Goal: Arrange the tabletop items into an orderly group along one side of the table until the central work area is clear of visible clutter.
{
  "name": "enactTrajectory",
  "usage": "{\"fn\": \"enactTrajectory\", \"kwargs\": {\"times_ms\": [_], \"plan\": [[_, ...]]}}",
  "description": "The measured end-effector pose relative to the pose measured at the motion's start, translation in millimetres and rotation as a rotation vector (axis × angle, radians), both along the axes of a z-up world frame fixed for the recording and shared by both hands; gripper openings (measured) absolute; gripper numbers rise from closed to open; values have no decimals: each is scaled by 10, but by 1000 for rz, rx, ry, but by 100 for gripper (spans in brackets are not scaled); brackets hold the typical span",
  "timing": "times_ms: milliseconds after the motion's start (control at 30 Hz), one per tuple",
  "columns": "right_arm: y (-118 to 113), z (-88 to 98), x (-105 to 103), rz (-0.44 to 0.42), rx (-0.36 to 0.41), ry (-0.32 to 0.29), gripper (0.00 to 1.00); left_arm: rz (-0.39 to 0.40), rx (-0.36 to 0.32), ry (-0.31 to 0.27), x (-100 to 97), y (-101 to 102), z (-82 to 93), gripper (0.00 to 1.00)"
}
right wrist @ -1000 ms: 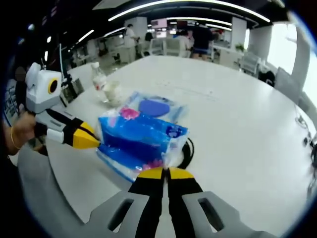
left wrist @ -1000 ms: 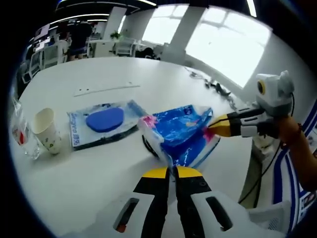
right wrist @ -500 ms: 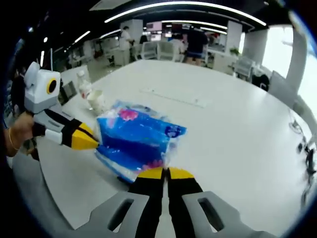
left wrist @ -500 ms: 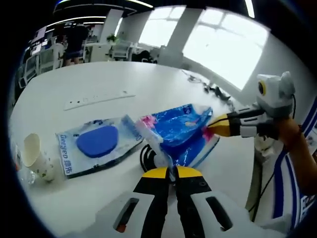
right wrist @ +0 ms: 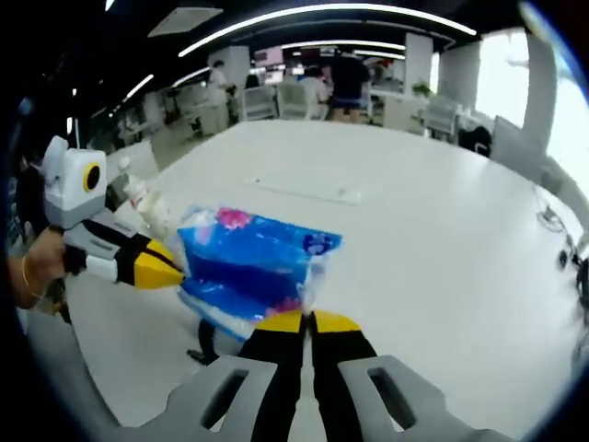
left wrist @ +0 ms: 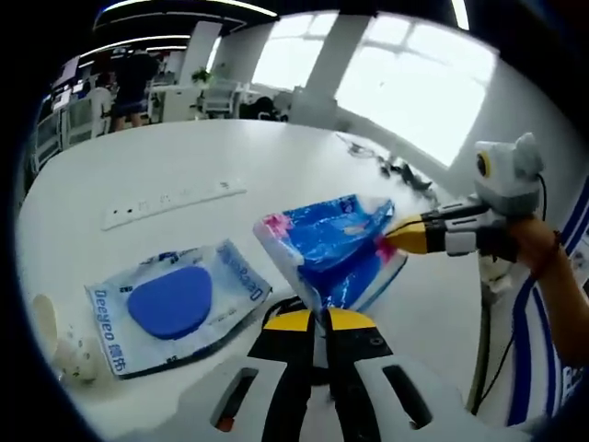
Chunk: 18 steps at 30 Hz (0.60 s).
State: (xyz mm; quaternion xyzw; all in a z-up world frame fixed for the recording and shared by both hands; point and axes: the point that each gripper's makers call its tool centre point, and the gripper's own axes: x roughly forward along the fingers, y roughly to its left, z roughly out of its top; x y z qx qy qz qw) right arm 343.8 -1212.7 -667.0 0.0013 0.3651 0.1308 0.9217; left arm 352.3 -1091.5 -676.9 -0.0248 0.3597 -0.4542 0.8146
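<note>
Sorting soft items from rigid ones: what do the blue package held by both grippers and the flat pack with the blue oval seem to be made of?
Blue package: looks like thin glossy plastic film; it wrinkles and shines between the left gripper and right gripper. Flat pack: clear glossy plastic sleeve, printed edge, over a matte blue oval, possibly cloth or sponge.

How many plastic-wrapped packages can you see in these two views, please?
2: the blue tissue pack held up between both grippers, and the flat cloth packet lying on the table beside it. Others may be hidden.

You can read "Deeyeo" in blue, with two Chinese characters beside it, on the clear cloth packet point(left wrist: 175, 304).
</note>
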Motion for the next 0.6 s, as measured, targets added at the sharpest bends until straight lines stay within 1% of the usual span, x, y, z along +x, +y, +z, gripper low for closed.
{"fn": "enactTrajectory", "kwargs": {"times_ms": [33,67,133,200,233,300,400,467,567,600], "plan": [[-17,-1,15,3,-5,-2,0,2,2,3,0,-16,-11,3],[-42,-2,45,0,-9,-9,0,24,-10,9,20,-55,-21,3],[-81,-11,88,-2,-13,-15,0,38,-12,-3,38,-92,-24,3],[-94,-40,137,-8,3,-23,0,52,-8,-11,57,-113,-39,3],[-134,-75,193,-17,23,-19,0,62,-5,-6,76,-127,-63,3],[-187,-121,265,-26,33,-21,0,71,-5,2,88,-145,-96,3],[-229,-182,326,-30,31,-21,0,89,-9,14,148,-205,-149,3],[-201,-207,319,-27,23,-24,0,107,-8,16,216,-230,-196,3],[-260,-255,389,-34,23,-28,0,132,-15,45,268,-268,-258,3],[-288,-277,422,-36,20,-31,0,139,-19,46,289,-285,-271,3]]}}
